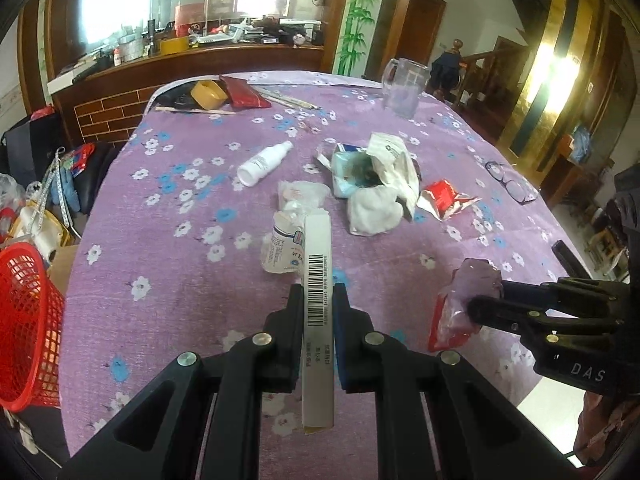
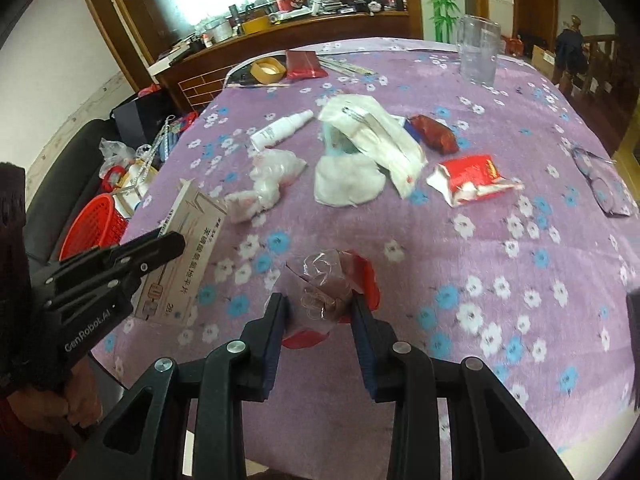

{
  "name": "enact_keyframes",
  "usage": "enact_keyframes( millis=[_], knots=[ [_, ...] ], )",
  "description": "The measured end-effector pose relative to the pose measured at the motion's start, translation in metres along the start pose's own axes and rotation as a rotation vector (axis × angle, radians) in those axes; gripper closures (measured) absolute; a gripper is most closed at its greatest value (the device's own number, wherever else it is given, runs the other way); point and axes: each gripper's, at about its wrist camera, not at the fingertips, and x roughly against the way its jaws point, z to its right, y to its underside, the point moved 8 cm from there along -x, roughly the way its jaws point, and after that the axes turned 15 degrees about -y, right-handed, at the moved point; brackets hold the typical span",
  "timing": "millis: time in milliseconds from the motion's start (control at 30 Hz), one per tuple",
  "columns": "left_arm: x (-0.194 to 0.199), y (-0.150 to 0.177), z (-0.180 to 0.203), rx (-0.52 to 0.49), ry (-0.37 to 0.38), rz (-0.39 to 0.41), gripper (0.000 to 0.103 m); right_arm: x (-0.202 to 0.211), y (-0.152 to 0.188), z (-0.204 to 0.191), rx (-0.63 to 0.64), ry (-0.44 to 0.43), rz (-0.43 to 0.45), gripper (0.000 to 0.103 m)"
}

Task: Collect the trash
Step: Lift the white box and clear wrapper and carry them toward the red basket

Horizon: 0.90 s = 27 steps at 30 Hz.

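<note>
The left tool (image 1: pixel 319 292) is held low over the near edge of the desk (image 1: pixel 180 280), its fingers pointing forward across the top, and is clamped on a white carton (image 1: pixel 318 312). The carton's narrow barcode face is turned up; its long axis runs along the fingers, one end projecting ahead of the tips and the other reaching back between the tool's arms. In the right wrist view the same carton (image 2: pixel 188 256) is seen broadside, tilted above the desk edge, with the left tool (image 2: pixel 160 248) gripping it from the near-left side. The right tool (image 2: pixel 320 300) is also held low at the near edge, fingers pointing forward, closed on a crumpled clear-and-red wrapper (image 2: pixel 332 280) that bulges ahead of the tips. In the left wrist view the right tool (image 1: pixel 480 300) enters from the right, fingers pointing left, the wrapper (image 1: pixel 464 304) hanging at its tips. A red basket (image 1: pixel 24 328) stands off the desk's left side. Further trash lies mid-desk: a white bottle (image 1: pixel 264 164) on its side, crumpled white paper (image 1: pixel 380 184) and a red packet (image 1: pixel 444 196). A clear mug (image 1: pixel 402 88) stands upright at the far edge.
</note>
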Motion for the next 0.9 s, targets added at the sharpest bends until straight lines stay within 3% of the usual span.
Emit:
enact_keyframes(
  millis=[633, 900],
  knots=[
    [0.018, -0.026, 0.035, 0.076, -0.088, 0.026, 0.09, 0.037, -0.034, 0.025, 0.107, -0.084, 0.048, 0.067],
    [0.022, -0.024, 0.027, 0.141, -0.179, 0.01, 0.09, 0.034, -0.046, 0.042, 0.117, -0.15, 0.034, 0.067]
  ],
)
